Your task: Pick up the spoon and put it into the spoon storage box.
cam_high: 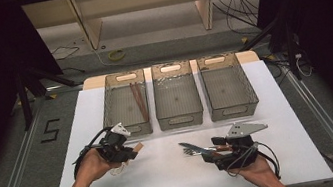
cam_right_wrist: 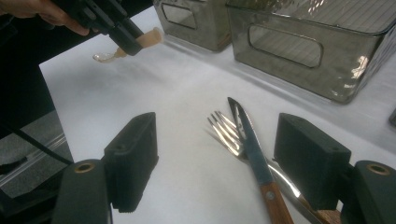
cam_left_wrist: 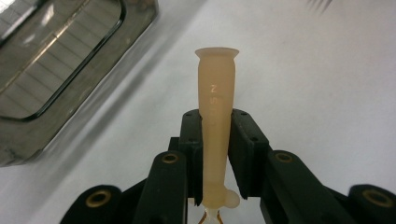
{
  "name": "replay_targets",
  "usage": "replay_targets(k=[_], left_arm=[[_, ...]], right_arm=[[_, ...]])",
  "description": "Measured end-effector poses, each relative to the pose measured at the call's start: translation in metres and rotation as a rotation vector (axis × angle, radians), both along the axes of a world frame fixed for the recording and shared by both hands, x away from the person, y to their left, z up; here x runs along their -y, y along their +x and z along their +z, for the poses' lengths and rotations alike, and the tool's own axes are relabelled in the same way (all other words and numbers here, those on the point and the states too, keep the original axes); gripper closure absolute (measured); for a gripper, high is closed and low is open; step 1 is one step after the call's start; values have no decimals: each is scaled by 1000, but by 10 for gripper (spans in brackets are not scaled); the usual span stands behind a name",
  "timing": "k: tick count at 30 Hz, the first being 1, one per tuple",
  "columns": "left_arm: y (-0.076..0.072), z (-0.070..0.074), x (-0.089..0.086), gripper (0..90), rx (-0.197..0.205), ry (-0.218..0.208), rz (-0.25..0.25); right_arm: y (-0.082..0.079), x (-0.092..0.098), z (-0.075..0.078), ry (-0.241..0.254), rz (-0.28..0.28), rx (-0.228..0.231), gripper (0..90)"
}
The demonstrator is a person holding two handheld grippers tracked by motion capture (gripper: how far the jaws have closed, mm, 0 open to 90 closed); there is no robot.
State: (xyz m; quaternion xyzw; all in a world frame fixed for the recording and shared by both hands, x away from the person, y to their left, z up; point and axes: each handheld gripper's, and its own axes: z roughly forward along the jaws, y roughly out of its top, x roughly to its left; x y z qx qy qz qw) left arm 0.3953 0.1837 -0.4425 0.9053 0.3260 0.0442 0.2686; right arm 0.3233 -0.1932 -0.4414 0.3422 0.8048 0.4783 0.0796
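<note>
Three grey bins (cam_high: 178, 102) line the white bench (cam_high: 167, 174); left gripper (cam_high: 131, 152) clamps a spoon (cam_left_wrist: 215, 126), right gripper (cam_right_wrist: 224, 172) gapes apart.

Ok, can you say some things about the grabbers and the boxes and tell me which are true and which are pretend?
1. The left gripper is squeezing a pale spoon handle. True.
2. The right gripper is squeezing the knife. False: its jaws stand open, with the knife and the fork lying on the table between them.
3. There are three bins at the back. True.
4. All the bins are empty. False: the left bin holds brown chopsticks.
</note>
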Motion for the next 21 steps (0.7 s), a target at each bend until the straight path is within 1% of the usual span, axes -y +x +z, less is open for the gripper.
replay_targets(k=[3,4,5,6,11,14,17,18,19,21], left_arm=[[0,3,0,754,13,-46,20],[0,3,0,754,13,-46,20],[0,4,1,754,17,-68,18],[0,5,1,754,29,-73,14],[0,7,2,754,53,-100,25],[-1,9,3,754,59,-118,32],[-1,10,3,754,67,-124,35],[-1,11,4,754,82,-143,47],[-1,11,4,754,82,-143,47],[0,13,5,754,87,-168,52]], right_arm=[[0,0,0,0,-2,-1,309],[0,0,0,1,-3,-1,309],[0,0,0,0,-3,-1,309],[0,0,0,-1,-3,0,309],[0,0,-1,-1,-4,-3,309],[0,0,-1,0,-4,-2,309],[1,0,-1,0,-3,-2,309],[1,-1,-1,-2,-3,-4,309],[1,-1,-1,-2,-2,-4,309],[1,-1,-2,-1,-2,-5,309]])
